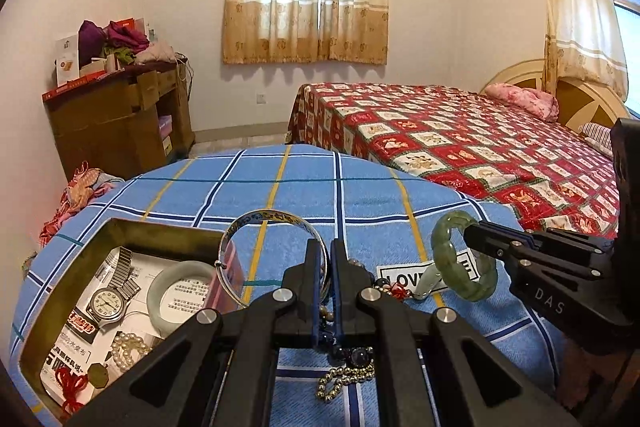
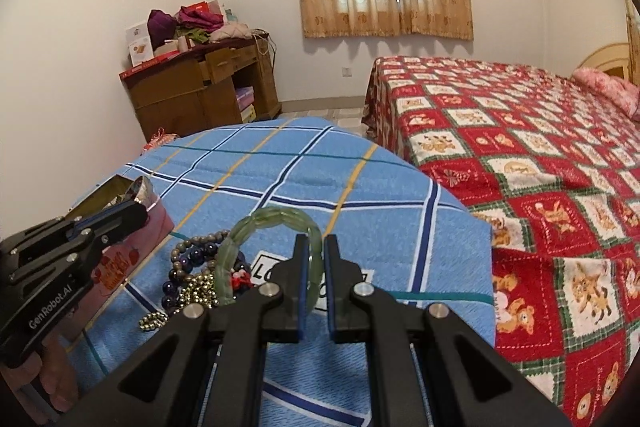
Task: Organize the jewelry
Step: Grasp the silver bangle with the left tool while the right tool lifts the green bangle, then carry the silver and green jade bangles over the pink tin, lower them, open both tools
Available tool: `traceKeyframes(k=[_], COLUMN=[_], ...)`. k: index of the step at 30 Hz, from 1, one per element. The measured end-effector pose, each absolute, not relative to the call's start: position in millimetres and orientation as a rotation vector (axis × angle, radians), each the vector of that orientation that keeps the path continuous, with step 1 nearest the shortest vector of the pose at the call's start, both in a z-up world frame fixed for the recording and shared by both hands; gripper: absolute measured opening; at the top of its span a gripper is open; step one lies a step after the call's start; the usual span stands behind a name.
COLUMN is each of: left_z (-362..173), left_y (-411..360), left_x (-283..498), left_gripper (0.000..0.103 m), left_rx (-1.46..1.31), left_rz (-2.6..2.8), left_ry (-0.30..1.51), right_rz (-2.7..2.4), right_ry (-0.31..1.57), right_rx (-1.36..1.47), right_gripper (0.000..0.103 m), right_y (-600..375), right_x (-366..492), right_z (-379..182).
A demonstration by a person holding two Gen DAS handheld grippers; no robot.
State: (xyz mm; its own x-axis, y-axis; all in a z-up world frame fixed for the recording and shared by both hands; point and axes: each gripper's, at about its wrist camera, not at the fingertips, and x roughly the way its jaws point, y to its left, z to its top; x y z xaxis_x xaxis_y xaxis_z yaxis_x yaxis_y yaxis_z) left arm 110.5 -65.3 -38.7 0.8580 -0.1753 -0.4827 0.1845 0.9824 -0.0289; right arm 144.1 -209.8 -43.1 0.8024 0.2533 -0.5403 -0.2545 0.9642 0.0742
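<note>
My left gripper [image 1: 326, 257] is shut on a thin silver bangle [image 1: 264, 214], which it holds upright beside the open tin box [image 1: 160, 229]. In the box lie a wristwatch [image 1: 106, 301], a pale jade bangle [image 1: 180, 291], a pearl bracelet [image 1: 128, 347] and a red knot charm [image 1: 72, 383]. My right gripper [image 2: 318, 259] is shut on a green jade bracelet [image 2: 256, 223], lifted over the blue checked cloth [image 2: 320, 167]. A pile of bead bracelets [image 2: 196, 275] rests on the cloth between the two grippers. In the right wrist view, the left gripper [image 2: 142, 211] and its bangle [image 2: 140, 189] show at the left.
The table's far edge curves off toward a bed with a red patchwork quilt [image 2: 520, 147] on the right. A wooden desk [image 2: 200, 87] piled with clothes and boxes stands by the far wall. A label reading "LOVE" [image 1: 404, 277] is sewn on the cloth.
</note>
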Motion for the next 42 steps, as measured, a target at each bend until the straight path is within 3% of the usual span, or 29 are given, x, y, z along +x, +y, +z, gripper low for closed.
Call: traceKeyframes(k=[22, 42], left_z=[0, -28], left_y=[11, 70], left_x=[92, 109], left_gripper=[0.004, 0.004], left_rx=[-0.06, -0.11], left_rz=[-0.06, 0.076], left_ry=[0.471, 0.588], right_rz=[0.534, 0.628], right_ry=[0.538, 0.584], right_rx=[-0.093, -0.185], right_gripper=[0.009, 0.009], right_y=[-108, -38], right_x=[146, 159], right_z=[0, -27])
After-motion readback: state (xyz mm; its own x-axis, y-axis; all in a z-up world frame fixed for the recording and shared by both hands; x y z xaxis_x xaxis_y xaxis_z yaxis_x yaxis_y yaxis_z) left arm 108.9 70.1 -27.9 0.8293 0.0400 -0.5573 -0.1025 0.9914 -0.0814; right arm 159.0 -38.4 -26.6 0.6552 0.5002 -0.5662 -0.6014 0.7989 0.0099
